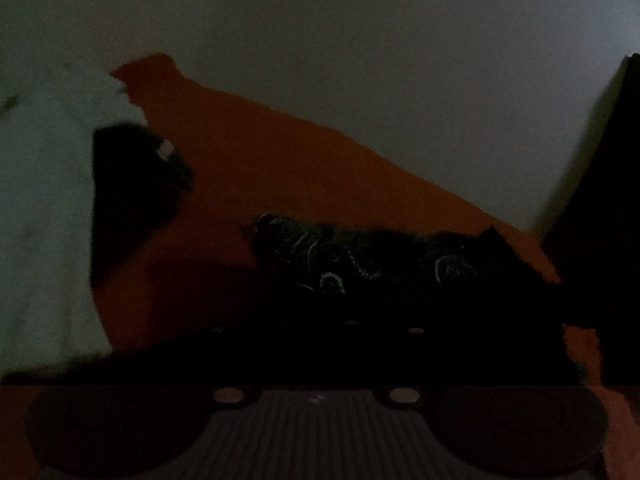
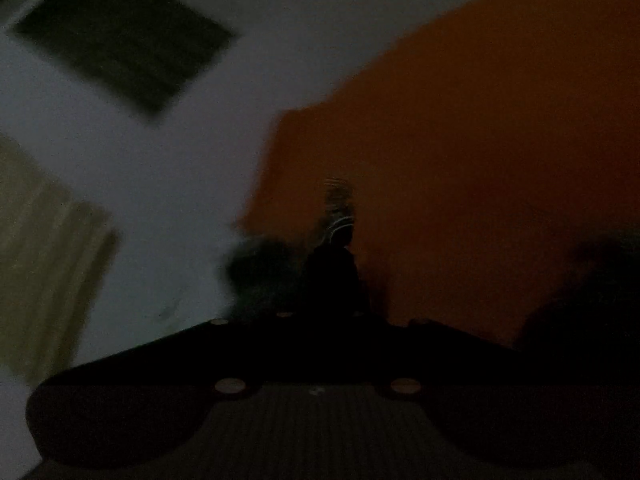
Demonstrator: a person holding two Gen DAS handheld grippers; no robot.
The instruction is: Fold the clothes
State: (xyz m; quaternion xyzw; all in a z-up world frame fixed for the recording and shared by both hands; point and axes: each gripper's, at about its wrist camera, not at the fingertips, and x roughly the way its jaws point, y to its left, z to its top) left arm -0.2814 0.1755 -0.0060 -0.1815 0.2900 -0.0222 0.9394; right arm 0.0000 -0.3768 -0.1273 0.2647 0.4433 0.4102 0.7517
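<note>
Left wrist view, very dim: orange cloth (image 1: 304,168) spread over a pale surface (image 1: 360,60), with a dark patterned garment (image 1: 384,268) bunched just ahead of the left gripper (image 1: 320,336); jaws lost in shadow, state impossible to tell. White fabric (image 1: 44,208) at far left, a dark object (image 1: 132,184) resting against it. Right wrist view, blurred and dim: same orange cloth (image 2: 460,140) to the right, pale surface (image 2: 168,184) to the left, a dark rectangular patch (image 2: 124,36) upper left. Right gripper (image 2: 336,280) with dark patterned fabric at its tip; jaws too dark to judge.
</note>
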